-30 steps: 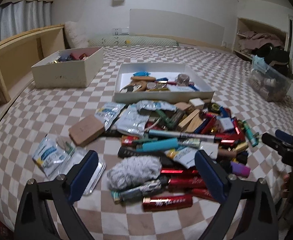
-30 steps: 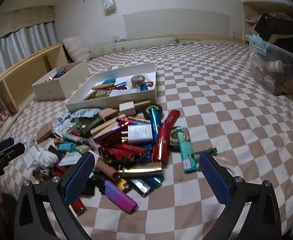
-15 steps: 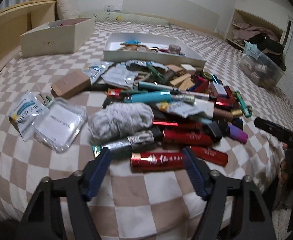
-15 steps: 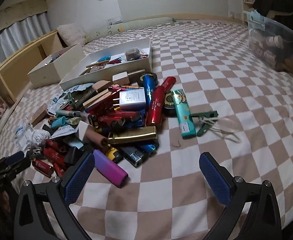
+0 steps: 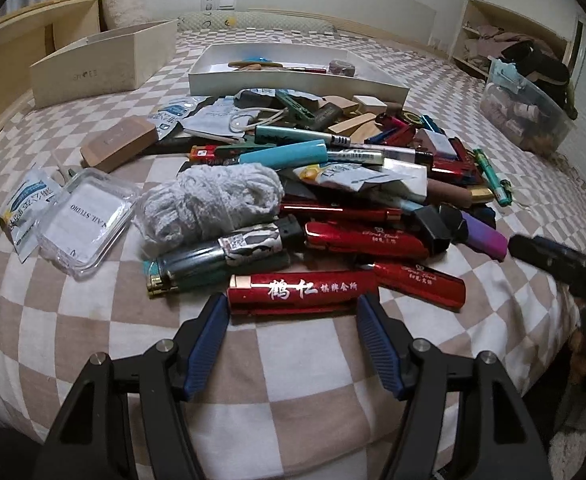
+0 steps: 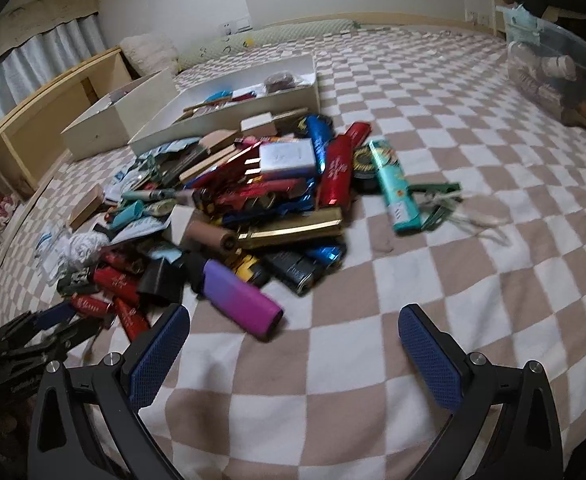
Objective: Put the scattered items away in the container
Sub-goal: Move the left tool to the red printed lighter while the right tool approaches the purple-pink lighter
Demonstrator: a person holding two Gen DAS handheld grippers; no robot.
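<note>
1. Now, the left hand-held gripper point(image 5: 293, 312) is part open; its jaws have just been closing in, w/ the red lighter with white lettering point(image 5: 301, 290) lying crosswise just past the tips, one pad off each end. Nothing is pinched yet.
2. Judgement: the grab in hand is that red lighter. The jaws bracket its length, so come down a bit more, get the pads level w/ its body, then squeeze on both ends.
3. Watch the neighbours: a dark green lighter point(image 5: 197, 264) sits just left of the left pad and another red lighter point(image 5: 417, 284) just right of the right pad, both touching or nearly touching the target. Don't snag them.
4. Lighter looks smooth & hard, so an end-to-end pinch may slip; grip firm, lift straight up.
5. Right hand-held gripper point(image 6: 293, 336) is wide open & empty, over bare checkered bed sheet point(image 6: 373, 360). A purple lighter point(image 6: 241, 300) lies just ahead, left of centre, likely its next pick.
6. Drop spot: the white tray point(image 5: 293, 80) beyond the pile, straight ahead of the left hand-held gripper, already w/ some bits inside.
</note>
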